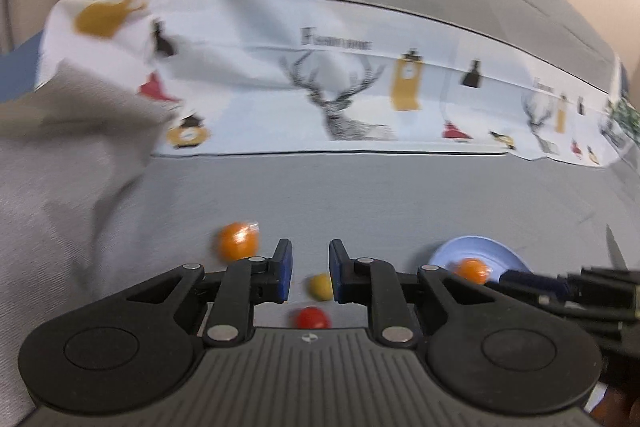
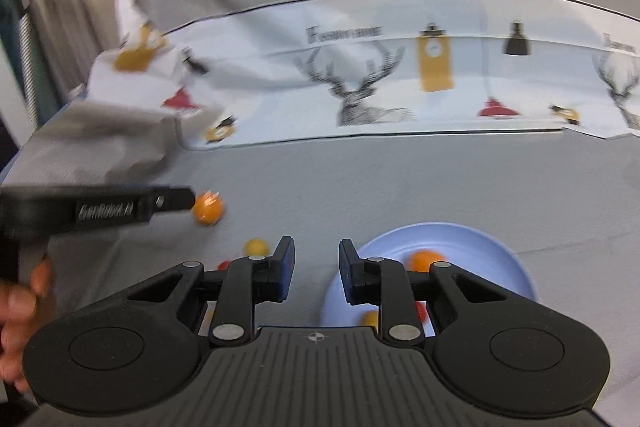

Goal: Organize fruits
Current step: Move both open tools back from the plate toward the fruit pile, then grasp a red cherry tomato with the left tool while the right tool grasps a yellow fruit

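Both the left gripper (image 1: pixel 310 277) and right gripper (image 2: pixel 317 273) are closed down and empty, between picks; beside the blue plate (image 2: pixel 500 247) an orange fruit (image 2: pixel 208 209), yellow fruit (image 1: pixel 320 286) and red fruit (image 1: pixel 312 317) lie loose on the worktop (image 2: pixel 400 179); next, open over one.

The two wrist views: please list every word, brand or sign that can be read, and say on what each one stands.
"GenRobot.AI": raised letters on the side of the left gripper, seen in the right wrist view; the last letters are blurred.
Heading above the deer on the printed cloth: starts with a large "F", the rest is too blurred to read. It repeats at the right edge, also unreadable.
Crosshair sign on the right gripper body: no text.
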Tool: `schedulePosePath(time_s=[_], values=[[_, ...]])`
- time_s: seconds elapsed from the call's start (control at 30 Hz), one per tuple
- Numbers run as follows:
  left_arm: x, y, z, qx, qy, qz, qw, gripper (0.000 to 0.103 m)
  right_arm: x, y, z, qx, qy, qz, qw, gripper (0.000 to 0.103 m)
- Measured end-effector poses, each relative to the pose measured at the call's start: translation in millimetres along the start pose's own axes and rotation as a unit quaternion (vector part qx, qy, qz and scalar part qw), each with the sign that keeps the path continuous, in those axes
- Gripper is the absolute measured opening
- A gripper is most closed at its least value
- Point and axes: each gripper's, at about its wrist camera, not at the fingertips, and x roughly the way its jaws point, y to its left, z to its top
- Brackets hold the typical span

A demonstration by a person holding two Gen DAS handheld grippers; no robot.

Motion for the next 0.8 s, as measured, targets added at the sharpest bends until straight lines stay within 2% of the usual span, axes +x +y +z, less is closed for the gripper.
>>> schedulePosePath(time_s=[0.17, 0.33, 0.43, 0.47, 0.8], values=[[2, 9, -3, -0.003, 0.013, 0.017, 0.9998, 0.022, 20, 27, -2, -0.020, 0.028, 0.036, 0.999, 0.026], [2, 14, -5, -0.010, 0.016, 0.018, 0.9997, 0.022, 43, 55, -5, -0.045, 0.055, 0.043, 0.997, 0.028], [3, 17, -6, -0.012, 0.018, 0.022, 0.9995, 0.022, 55, 65, -8, -0.054, 0.068, 0.042, 0.995, 0.047], [2, 19, -6, -0.015, 0.018, 0.022, 0.9995, 0.022, 59, 68, -8, -0.058, 0.074, 0.042, 0.995, 0.050], [0, 31, -8, -0.025, 0.021, 0.023, 0.9992, 0.022, 88, 93, -25, -0.106, 0.123, 0.028, 0.986, 0.049]])
